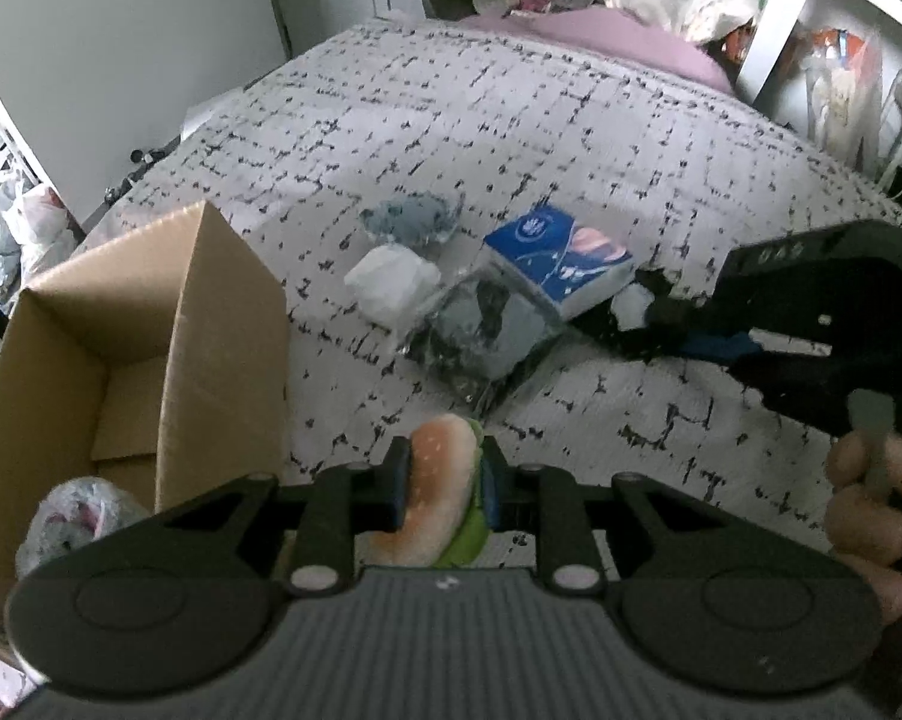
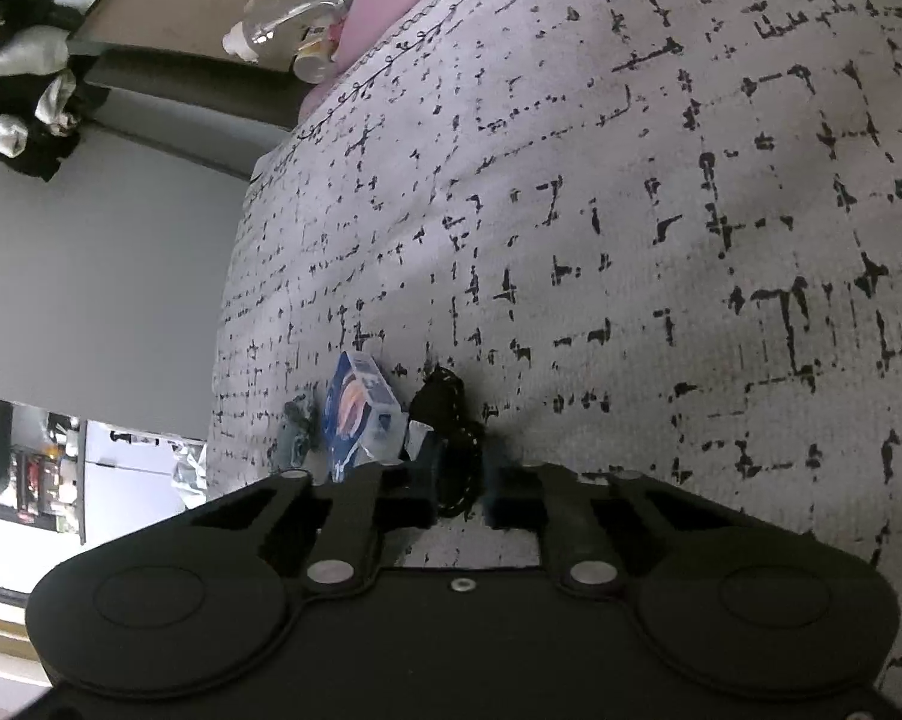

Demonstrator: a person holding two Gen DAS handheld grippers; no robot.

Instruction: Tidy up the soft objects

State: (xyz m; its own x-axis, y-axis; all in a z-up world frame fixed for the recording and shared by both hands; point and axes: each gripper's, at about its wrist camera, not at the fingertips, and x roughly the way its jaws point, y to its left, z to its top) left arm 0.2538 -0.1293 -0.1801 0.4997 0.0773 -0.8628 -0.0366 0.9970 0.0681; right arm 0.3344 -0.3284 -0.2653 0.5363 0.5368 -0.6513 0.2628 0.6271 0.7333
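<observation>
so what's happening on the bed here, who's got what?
A person is sorting soft items on the bed with two handheld grippers. The left gripper is shut on a plush burger, right beside the open cardboard box, which already holds a plastic-wrapped item. The right gripper is shut on a black, fleck-patterned fabric piece lying on the bedspread. A blue tissue pack, a white bundle, a clear bag of dark items and a grey-blue piece are still on the bed.
</observation>
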